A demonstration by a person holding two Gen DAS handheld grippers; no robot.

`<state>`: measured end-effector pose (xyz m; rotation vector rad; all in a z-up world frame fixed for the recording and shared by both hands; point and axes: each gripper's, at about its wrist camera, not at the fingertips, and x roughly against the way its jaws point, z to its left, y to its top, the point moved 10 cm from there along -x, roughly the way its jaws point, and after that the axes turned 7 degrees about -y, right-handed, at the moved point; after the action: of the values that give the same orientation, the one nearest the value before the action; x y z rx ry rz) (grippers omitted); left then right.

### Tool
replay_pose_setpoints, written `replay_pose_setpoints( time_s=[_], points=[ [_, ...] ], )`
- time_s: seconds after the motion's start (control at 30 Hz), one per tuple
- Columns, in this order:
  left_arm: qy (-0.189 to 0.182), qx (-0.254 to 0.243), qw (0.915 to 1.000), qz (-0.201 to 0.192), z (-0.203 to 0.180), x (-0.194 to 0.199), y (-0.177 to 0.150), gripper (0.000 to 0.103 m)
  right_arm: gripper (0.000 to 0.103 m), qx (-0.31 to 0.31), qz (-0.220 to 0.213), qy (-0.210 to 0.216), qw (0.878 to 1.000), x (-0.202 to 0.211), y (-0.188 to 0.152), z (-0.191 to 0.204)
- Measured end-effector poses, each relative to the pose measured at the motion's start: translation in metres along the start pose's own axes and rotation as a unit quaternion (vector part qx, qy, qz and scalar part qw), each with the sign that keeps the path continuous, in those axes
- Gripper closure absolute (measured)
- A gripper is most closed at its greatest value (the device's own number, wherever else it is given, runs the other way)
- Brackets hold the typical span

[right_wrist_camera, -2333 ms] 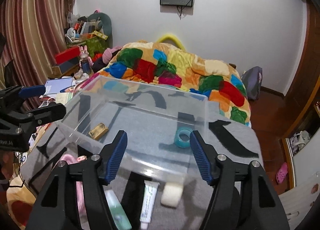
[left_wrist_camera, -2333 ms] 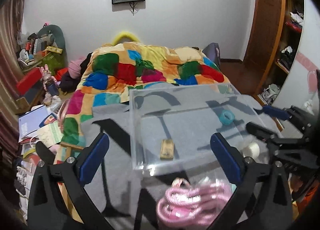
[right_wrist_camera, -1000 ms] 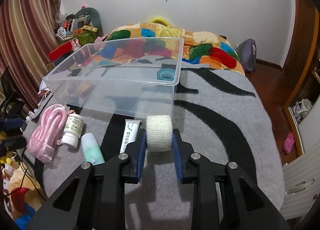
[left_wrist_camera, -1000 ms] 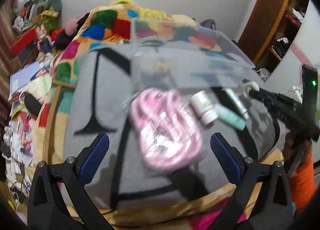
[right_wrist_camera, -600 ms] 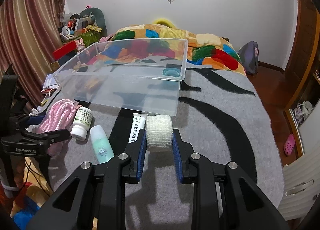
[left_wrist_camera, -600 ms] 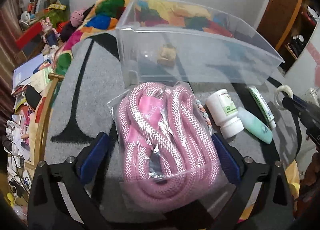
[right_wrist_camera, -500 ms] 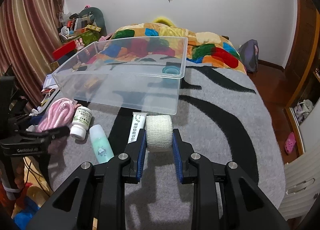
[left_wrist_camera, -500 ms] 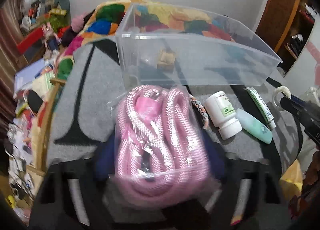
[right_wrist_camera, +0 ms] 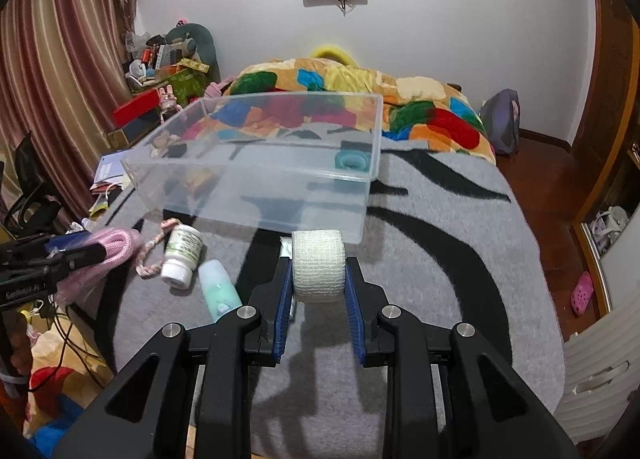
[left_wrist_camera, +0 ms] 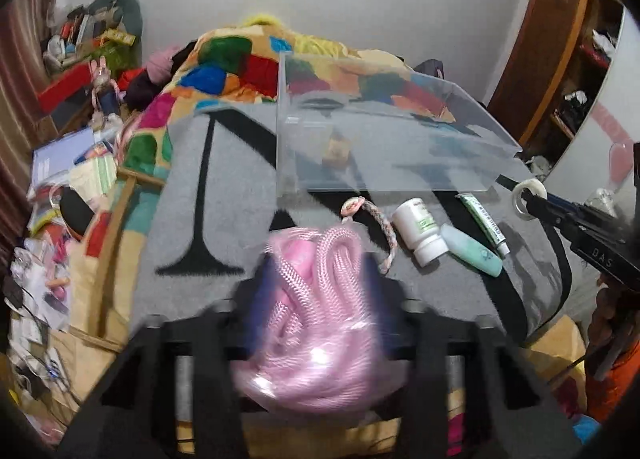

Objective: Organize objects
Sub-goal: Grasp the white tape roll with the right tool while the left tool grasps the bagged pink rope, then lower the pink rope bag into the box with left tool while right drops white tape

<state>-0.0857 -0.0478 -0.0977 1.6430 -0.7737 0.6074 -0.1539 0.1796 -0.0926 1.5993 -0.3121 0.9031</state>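
My left gripper (left_wrist_camera: pixel 320 287) is shut on a bagged coil of pink rope (left_wrist_camera: pixel 316 323), held just above the grey blanket; it shows in the right wrist view (right_wrist_camera: pixel 108 247) too. My right gripper (right_wrist_camera: pixel 318 279) is shut on a white bandage roll (right_wrist_camera: pixel 318 265), also in the left wrist view (left_wrist_camera: pixel 529 199). A clear plastic bin (right_wrist_camera: pixel 256 171) sits ahead on the blanket and holds a teal tape roll (right_wrist_camera: pixel 352 159) and a small brown item (left_wrist_camera: pixel 338 149). A white pill bottle (right_wrist_camera: pixel 182 251), a green bottle (right_wrist_camera: pixel 218 293) and a tube (left_wrist_camera: pixel 482 221) lie in front of the bin.
A braided cord (left_wrist_camera: pixel 380 227) lies by the pill bottle. The grey striped blanket (right_wrist_camera: pixel 440 259) covers the bed, with a patchwork quilt (right_wrist_camera: pixel 360 91) beyond. Clutter lies on the floor at the left (left_wrist_camera: pixel 52 179). A wooden door and shelves (left_wrist_camera: pixel 560 59) stand at the right.
My left gripper has closed on the pink rope bag and lifted it back off the blanket. My right gripper has kept the bandage roll and hardly moved.
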Motion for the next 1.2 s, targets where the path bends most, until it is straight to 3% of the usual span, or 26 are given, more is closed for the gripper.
replay_pose_setpoints(
  time_s=[0.03, 0.13, 0.2, 0.27, 0.33, 0.5, 0.6, 0.67, 0.93, 1.2],
  points=[
    [-0.016, -0.004, 0.9998, 0.007, -0.005, 0.002, 0.003, 0.102, 0.08, 0.001, -0.004, 0.001, 1.0, 0.002, 0.002, 0.001],
    [-0.003, -0.022, 0.9997, 0.01, -0.008, 0.004, 0.01, 0.1, 0.08, 0.005, -0.015, 0.006, 1.0, 0.008, 0.011, 0.005],
    [0.012, -0.027, 0.9995, 0.011, -0.006, 0.004, 0.009, 0.081, 0.08, 0.006, -0.019, 0.01, 1.0, 0.01, 0.014, 0.007],
    [0.022, -0.029, 0.9993, 0.012, -0.002, 0.001, 0.005, 0.027, 0.08, 0.009, -0.022, 0.013, 1.0, 0.013, 0.016, 0.01],
    [0.032, -0.027, 0.999, 0.014, 0.003, -0.003, -0.001, 0.013, 0.08, 0.011, -0.026, 0.013, 1.0, 0.015, 0.018, 0.013],
    [0.034, -0.018, 0.996, 0.081, 0.017, -0.041, -0.03, 0.013, 0.08, 0.003, -0.044, 0.02, 0.999, 0.017, 0.038, 0.014],
    [0.046, -0.043, 0.9965, 0.054, 0.014, -0.045, -0.029, 0.016, 0.08, 0.001, -0.05, 0.022, 0.998, 0.015, 0.048, 0.017],
    [0.042, -0.049, 0.997, 0.042, 0.009, -0.042, -0.026, 0.039, 0.08, -0.002, -0.049, 0.027, 0.998, 0.012, 0.052, 0.02],
    [0.034, -0.018, 0.9992, 0.009, 0.015, -0.012, -0.012, 0.044, 0.08, -0.008, -0.048, 0.03, 0.998, 0.003, 0.062, 0.02],
    [-0.002, -0.02, 0.9978, -0.064, 0.001, 0.022, 0.061, 0.044, 0.08, -0.015, -0.063, 0.023, 0.998, -0.006, 0.09, 0.014]
  ],
)
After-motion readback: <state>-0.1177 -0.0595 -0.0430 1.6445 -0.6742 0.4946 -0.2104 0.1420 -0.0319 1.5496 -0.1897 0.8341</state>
